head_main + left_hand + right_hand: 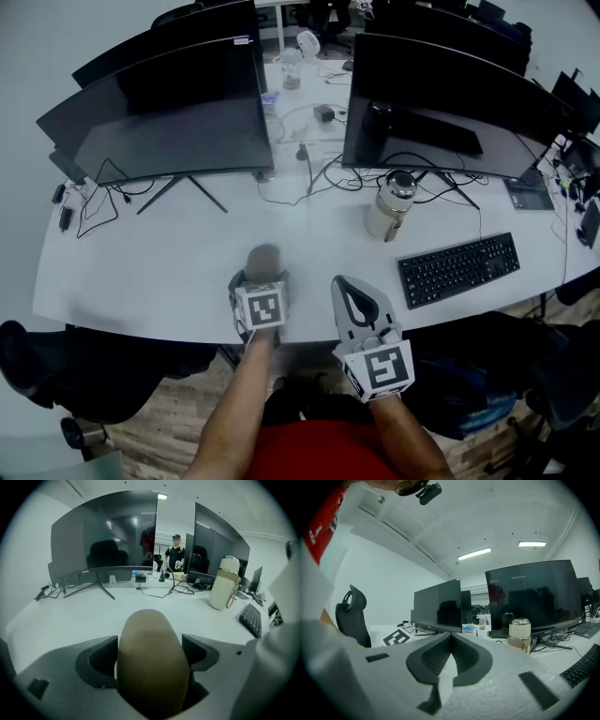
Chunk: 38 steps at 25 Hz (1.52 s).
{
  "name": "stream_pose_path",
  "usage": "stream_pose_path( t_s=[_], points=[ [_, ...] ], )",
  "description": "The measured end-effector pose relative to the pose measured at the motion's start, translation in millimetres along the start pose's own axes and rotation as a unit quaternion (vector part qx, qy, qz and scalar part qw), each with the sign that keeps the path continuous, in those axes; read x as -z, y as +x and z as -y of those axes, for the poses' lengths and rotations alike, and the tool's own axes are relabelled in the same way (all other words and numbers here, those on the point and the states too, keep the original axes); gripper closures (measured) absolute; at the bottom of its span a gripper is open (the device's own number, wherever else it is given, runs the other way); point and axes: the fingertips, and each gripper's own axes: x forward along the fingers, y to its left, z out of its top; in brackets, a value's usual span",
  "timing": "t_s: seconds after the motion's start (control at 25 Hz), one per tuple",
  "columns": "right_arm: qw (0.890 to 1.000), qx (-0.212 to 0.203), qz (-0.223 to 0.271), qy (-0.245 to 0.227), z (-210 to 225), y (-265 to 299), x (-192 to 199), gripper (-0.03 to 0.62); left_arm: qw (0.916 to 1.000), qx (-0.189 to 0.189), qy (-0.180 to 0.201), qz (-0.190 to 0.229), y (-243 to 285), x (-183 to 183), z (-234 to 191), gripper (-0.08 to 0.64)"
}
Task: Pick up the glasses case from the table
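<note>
A brownish, rounded glasses case [264,261] [150,663] lies on the white table [150,272] near its front edge. My left gripper [261,278] [150,644] points steeply down at it, and the case fills the gap between the widely spread dark pads [96,660]. I see thin gaps beside the case, so the pads do not press on it. My right gripper [349,287] [451,637] hovers just right of it, above the table's front edge, pointing level. Its ribbed pads meet with nothing held.
Two large dark monitors [178,108] [441,98] stand at the back with cables [319,173] between them. A cream flask [391,204] and a black keyboard [459,267] sit to the right. Office chairs [56,370] flank the person's legs.
</note>
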Motion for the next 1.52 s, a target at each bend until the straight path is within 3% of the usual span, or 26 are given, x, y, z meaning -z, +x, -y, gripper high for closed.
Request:
stream_pose_path(
  t_s=[0.16,0.32,0.48,0.76,0.96,1.2,1.52],
  points=[
    [1.000,0.003,-0.007,0.004,7.9,-1.7,4.7,0.592,0.9998,-0.001,0.013,-0.016,8.9,5.7,3.2,0.167],
    [1.000,0.005,-0.014,0.016,14.1,-1.9,13.5,0.592,0.9998,-0.010,0.018,-0.007,11.4,2.2,0.4,0.169],
    [0.999,0.005,-0.015,0.032,15.0,-4.1,18.9,0.592,0.9999,0.004,0.011,-0.004,3.6,0.6,0.7,0.170],
    [0.999,0.002,0.002,0.046,12.4,-3.9,10.5,0.592,0.9951,0.060,0.020,0.076,-51.6,-35.8,8.1,0.170],
    [0.999,-0.006,0.015,0.050,0.2,-5.9,-0.8,0.592,0.9846,0.087,0.026,0.150,-109.1,-63.3,9.5,0.170],
    [0.998,-0.019,0.040,0.044,-20.3,-8.0,-26.9,0.592,0.9645,0.112,0.035,0.237,-180.0,-91.5,8.9,0.170],
    [0.997,-0.029,0.071,0.018,-44.3,-19.5,-60.2,0.592,0.9439,0.128,0.050,0.300,-241.9,-102.5,6.0,0.170]
  ],
)
